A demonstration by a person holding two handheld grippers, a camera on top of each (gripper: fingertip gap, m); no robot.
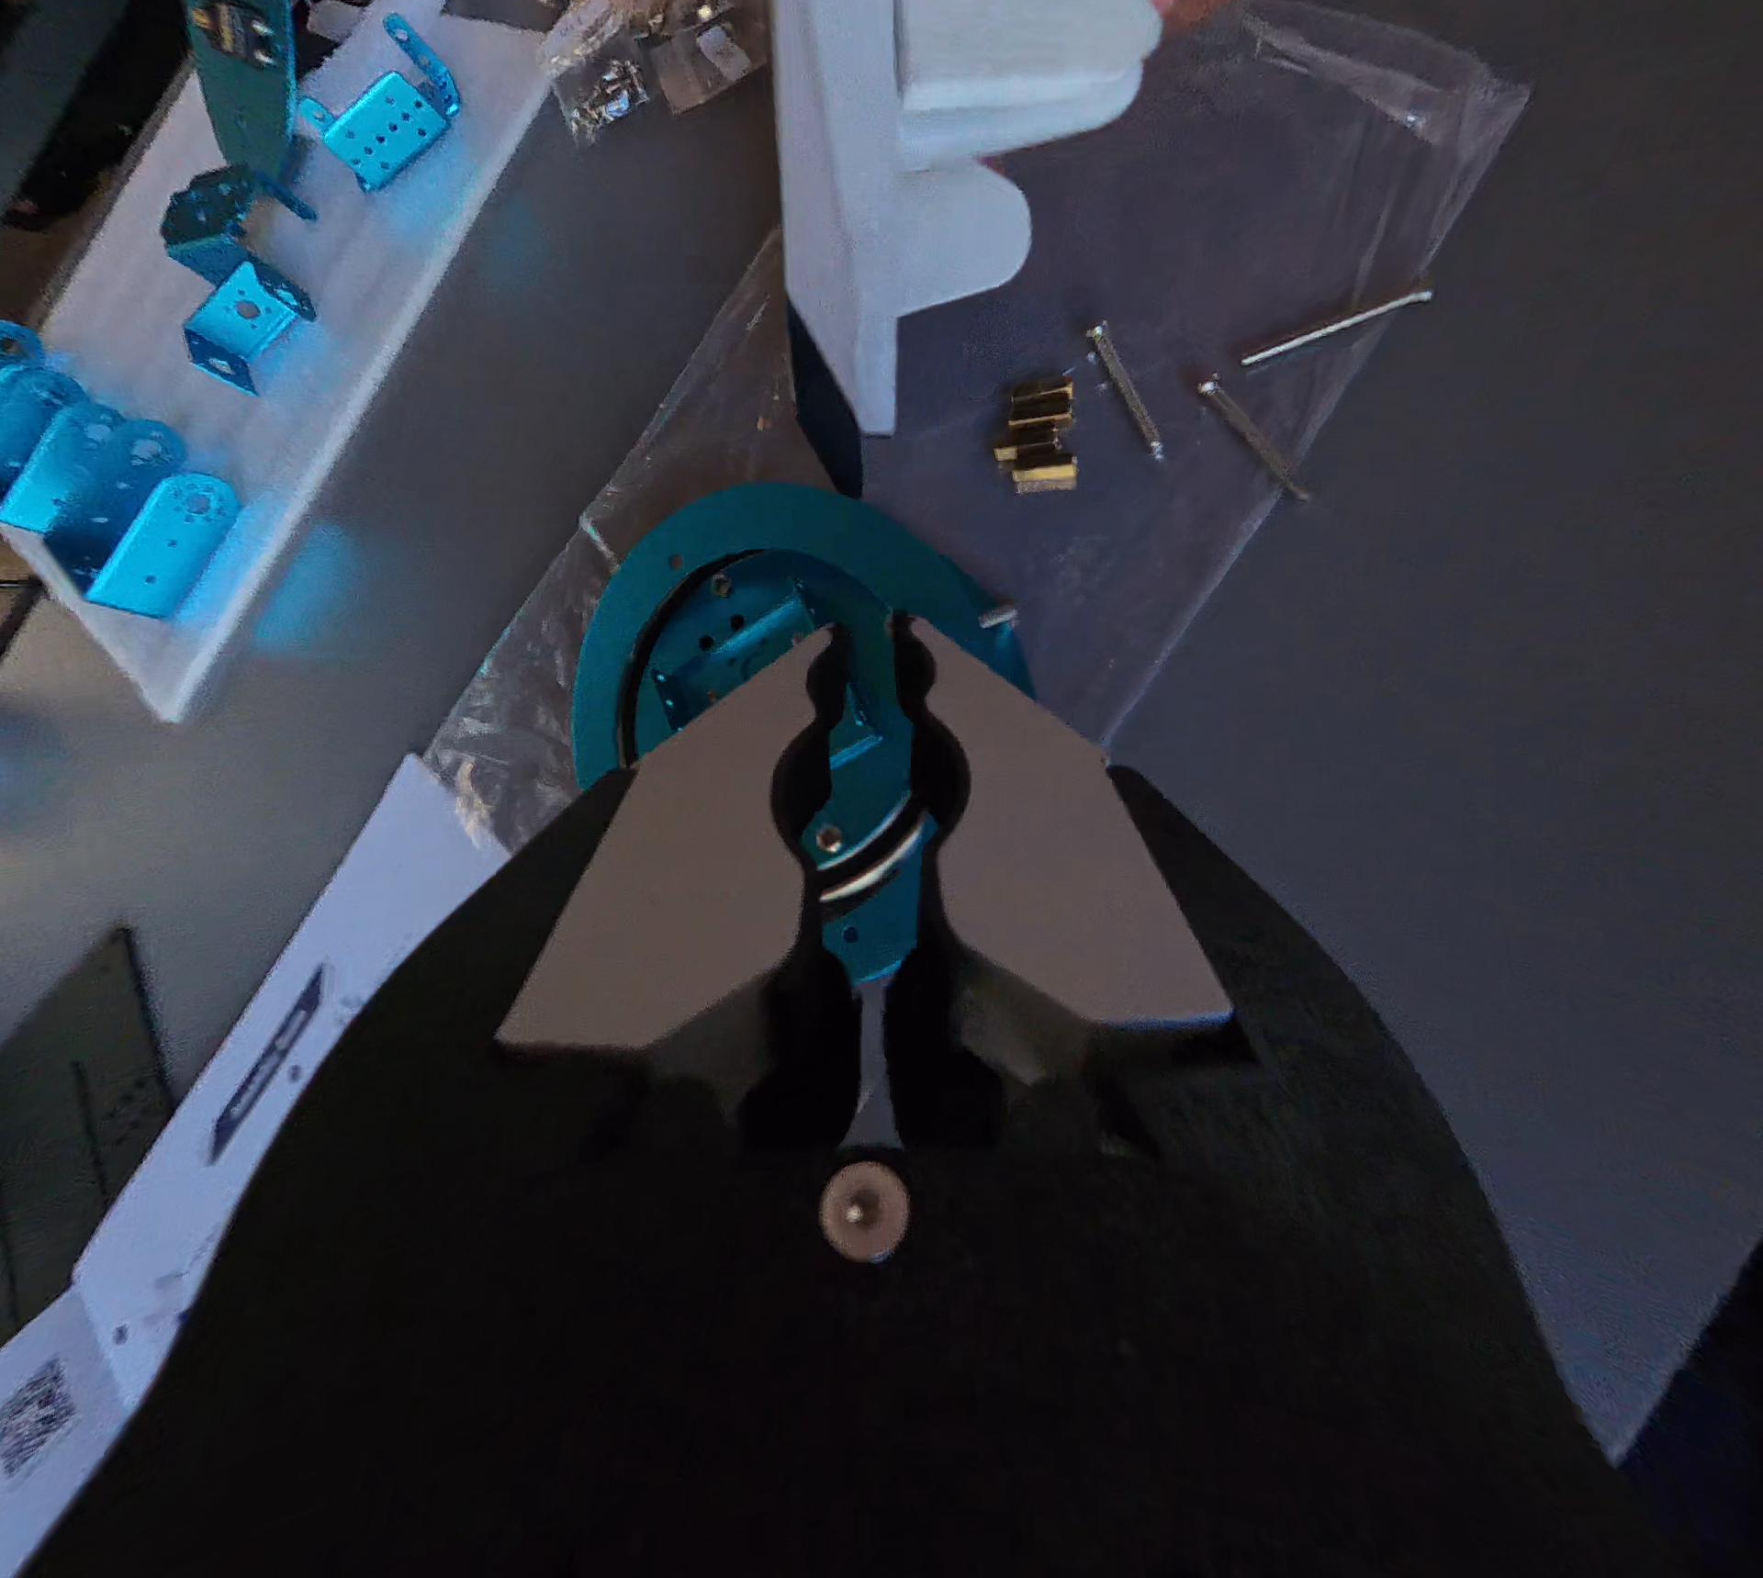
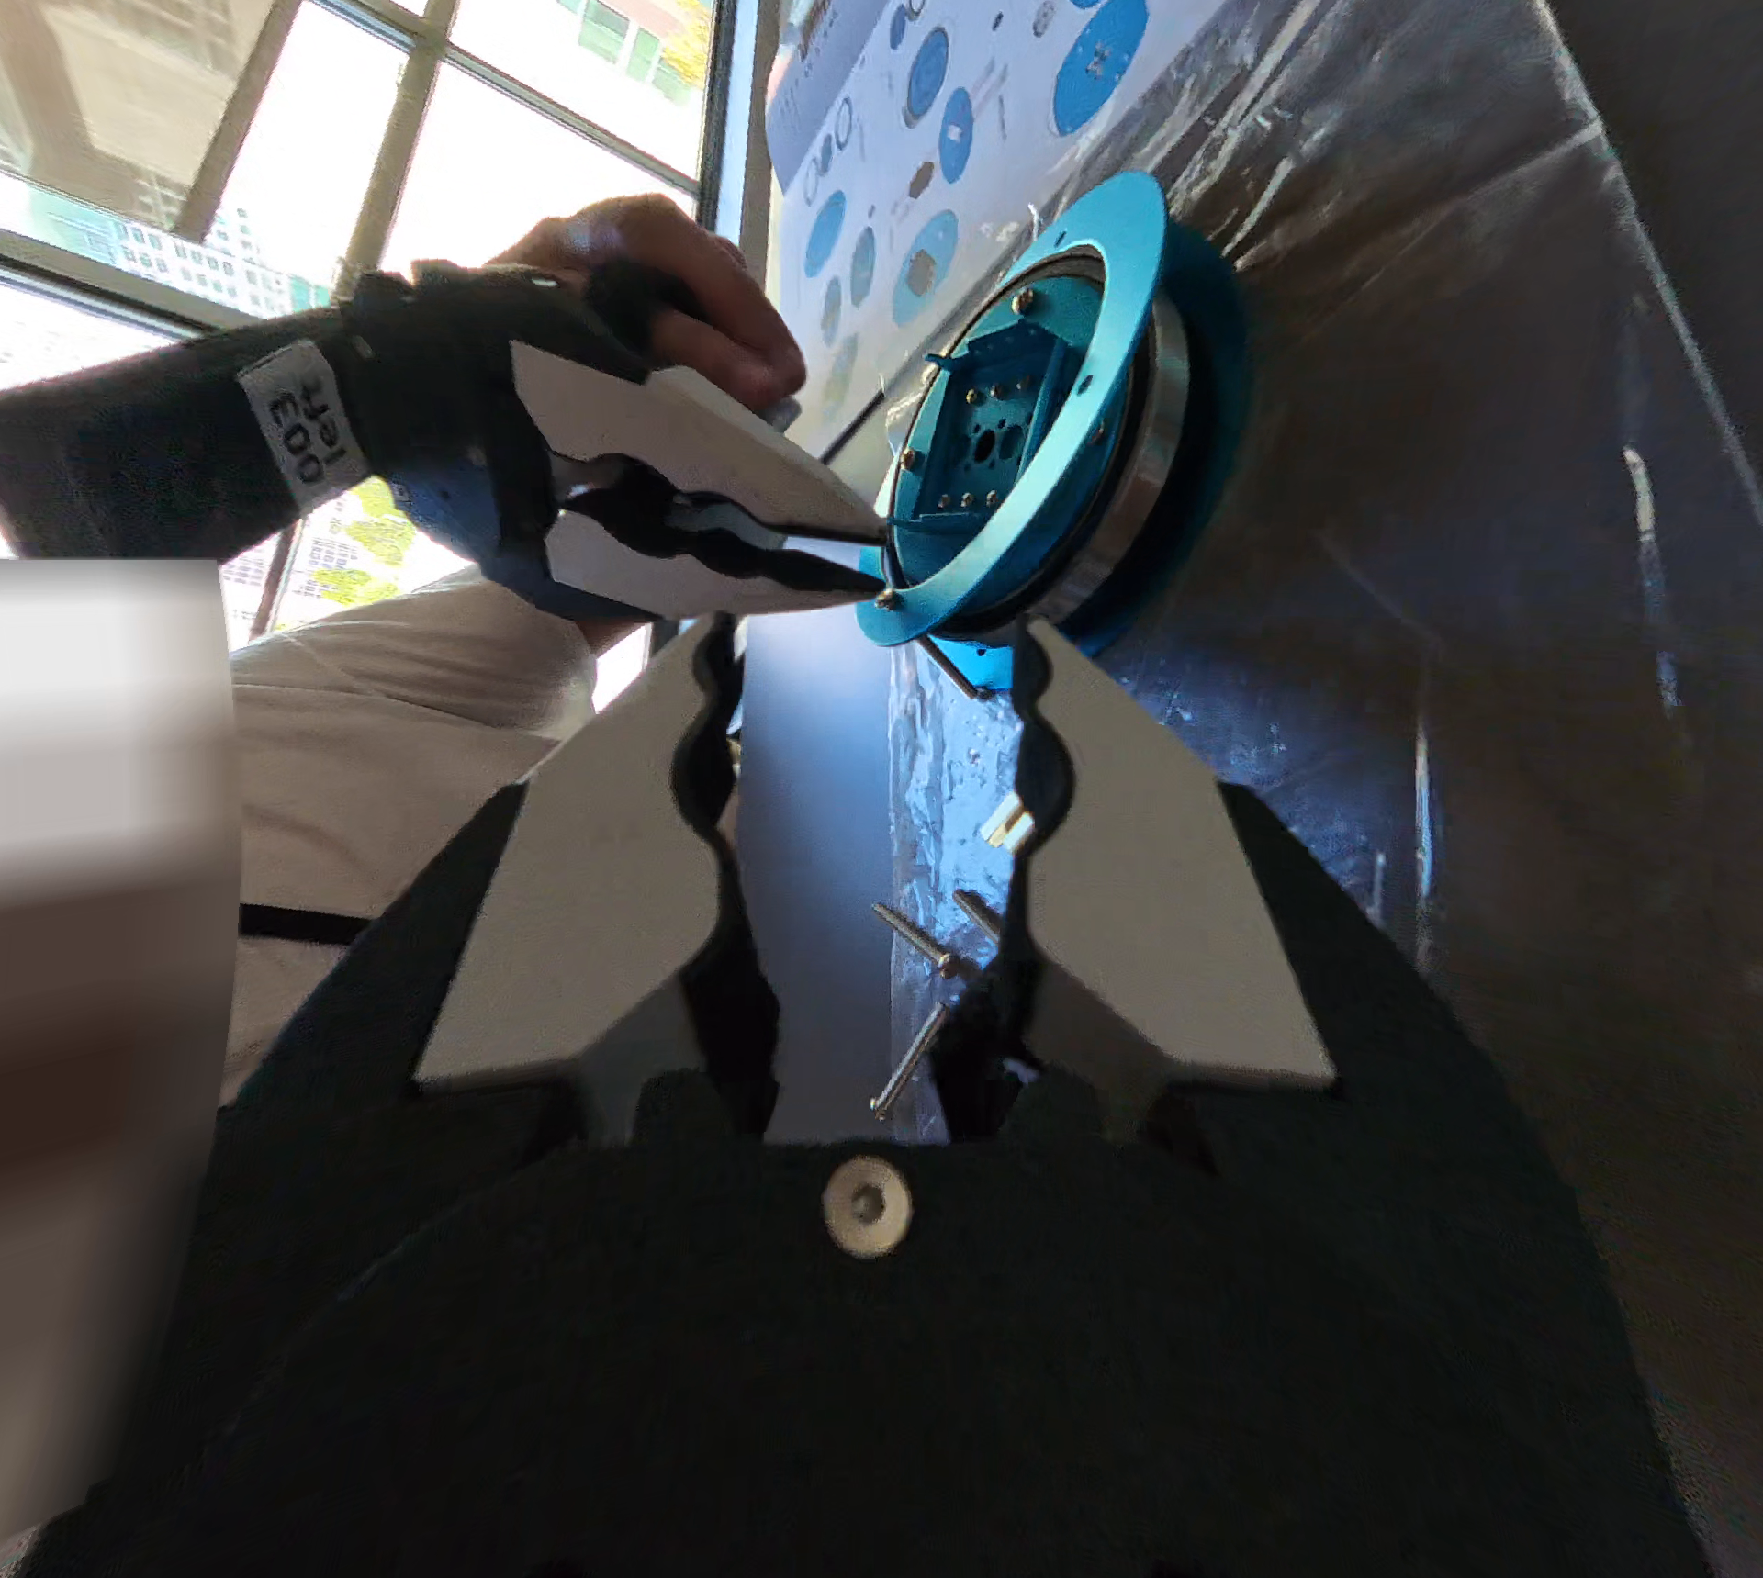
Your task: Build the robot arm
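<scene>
— While your left gripper [image 1: 863, 640] reached down over the blue ring assembly [image 1: 763, 521], how was your hand set?

— Your gloved hand [image 2: 611, 311] came in level from the window side, and the fingers were clenched on the ring's rim, tips meeting at its near edge.

— And your right gripper [image 2: 873, 640]?

— It pointed at the ring from just beside it, jaws parted, grasping nothing. One fingertip [image 2: 1040, 636] sat near the ring's lower flange; I could not tell whether it touched.

— What room lay around the ring?

— It rested on a clear plastic bag [image 1: 1336, 130]. Beyond the ring, long screws [image 1: 1126, 388] and brass nuts [image 1: 1038, 435] lay loose on that bag. A printed sheet [image 2: 954, 35] lay beside the ring, and a white tray [image 1: 315, 426] of blue brackets [image 1: 391, 121] stood well apart.
</scene>
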